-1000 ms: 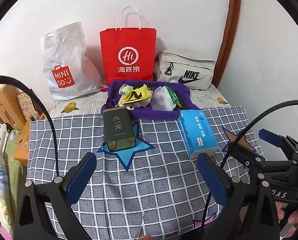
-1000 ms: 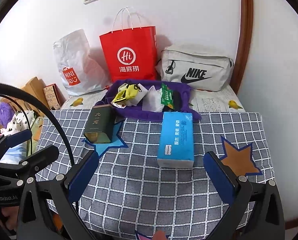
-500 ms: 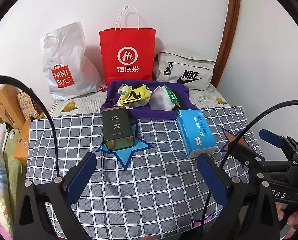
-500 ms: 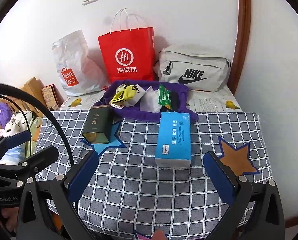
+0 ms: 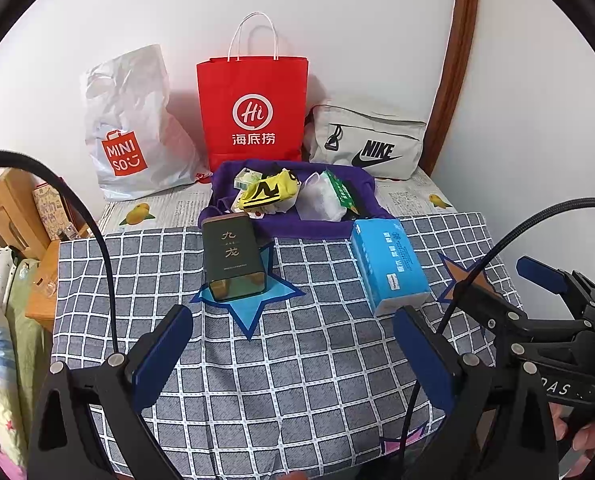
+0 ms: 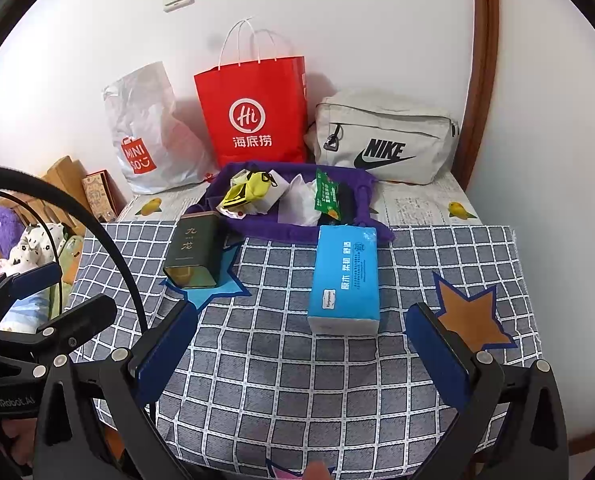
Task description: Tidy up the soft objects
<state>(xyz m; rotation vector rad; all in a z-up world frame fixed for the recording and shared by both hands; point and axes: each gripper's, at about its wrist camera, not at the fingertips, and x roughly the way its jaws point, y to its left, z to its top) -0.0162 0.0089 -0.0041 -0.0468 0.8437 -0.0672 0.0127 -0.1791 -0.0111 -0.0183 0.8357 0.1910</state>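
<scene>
— Where are your claws?

— My left claw [image 5: 293,356] and right claw [image 6: 301,354] both hang spread wide and empty over the near part of the checked worktop [image 6: 281,384].

— And the soft things?

— The blue tissue pack [image 6: 345,276] lies flat mid-worktop, just near of the purple tray [image 6: 297,232], which holds a yellow pouch [image 6: 245,192] and white bags. The dark green tin [image 5: 233,260] sits left on a blue star.

Purple tray [image 6: 297,236] hides its contents' lower parts; green pack [image 6: 326,196] txt unreadable.
</scene>
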